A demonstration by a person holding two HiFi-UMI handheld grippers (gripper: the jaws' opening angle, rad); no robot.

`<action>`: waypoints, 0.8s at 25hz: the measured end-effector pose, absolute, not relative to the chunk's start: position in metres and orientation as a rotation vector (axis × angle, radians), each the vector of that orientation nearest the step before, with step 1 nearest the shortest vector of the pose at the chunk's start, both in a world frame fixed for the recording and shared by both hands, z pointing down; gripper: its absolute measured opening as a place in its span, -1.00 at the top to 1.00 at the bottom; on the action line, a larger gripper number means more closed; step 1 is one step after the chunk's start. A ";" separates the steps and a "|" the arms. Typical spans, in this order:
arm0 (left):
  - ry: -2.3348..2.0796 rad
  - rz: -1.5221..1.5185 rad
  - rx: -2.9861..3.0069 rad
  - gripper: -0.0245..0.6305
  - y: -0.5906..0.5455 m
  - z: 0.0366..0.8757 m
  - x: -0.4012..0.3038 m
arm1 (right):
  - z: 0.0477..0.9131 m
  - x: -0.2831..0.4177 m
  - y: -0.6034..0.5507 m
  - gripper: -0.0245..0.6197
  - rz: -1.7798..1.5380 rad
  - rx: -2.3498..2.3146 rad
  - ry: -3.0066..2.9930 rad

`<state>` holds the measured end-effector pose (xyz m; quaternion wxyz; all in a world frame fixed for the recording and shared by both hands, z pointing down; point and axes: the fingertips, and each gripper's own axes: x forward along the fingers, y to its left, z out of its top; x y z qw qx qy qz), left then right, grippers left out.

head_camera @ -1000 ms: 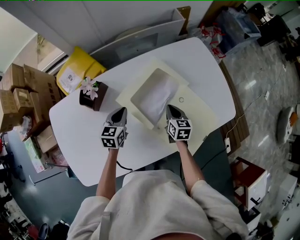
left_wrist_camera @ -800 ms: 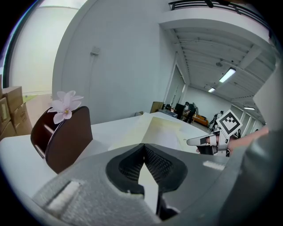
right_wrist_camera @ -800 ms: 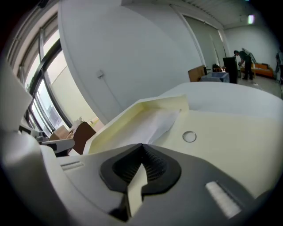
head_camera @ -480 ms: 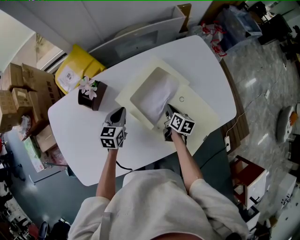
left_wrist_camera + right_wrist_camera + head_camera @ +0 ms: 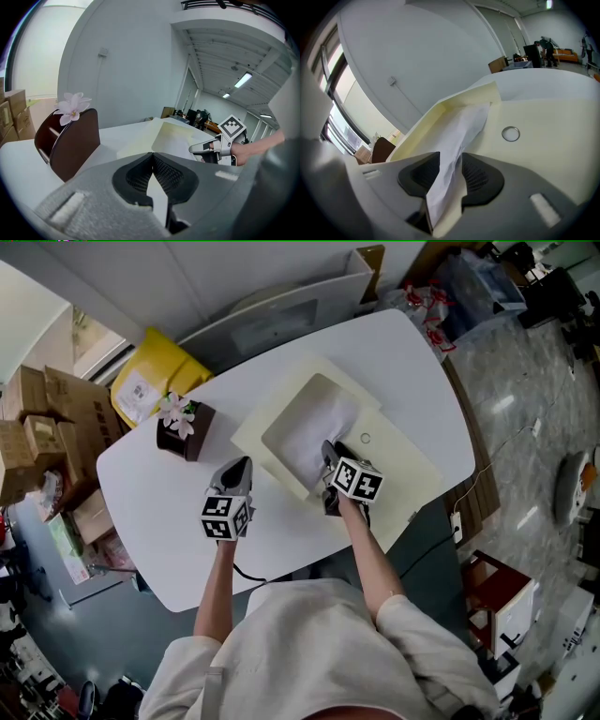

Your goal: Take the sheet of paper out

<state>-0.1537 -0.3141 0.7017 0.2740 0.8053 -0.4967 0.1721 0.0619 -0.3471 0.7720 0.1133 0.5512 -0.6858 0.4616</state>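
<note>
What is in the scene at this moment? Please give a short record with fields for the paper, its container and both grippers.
surface: white table
container: cream envelope, open, flat on the table
paper: white sheet, lying in the envelope
right gripper: jaws have just been opening; the sheet's edge stands between them, not pinched
left gripper: jaws together, empty, beside the envelope
other: brown flower holder

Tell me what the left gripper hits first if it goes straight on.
Likely the near corner of the cream envelope, just ahead of the left gripper, though depth is unclear.
</note>
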 end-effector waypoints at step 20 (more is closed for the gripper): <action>-1.358 0.446 2.155 0.91 -0.309 0.699 -0.165 | 0.773 0.075 -0.353 0.90 1.332 1.689 -1.917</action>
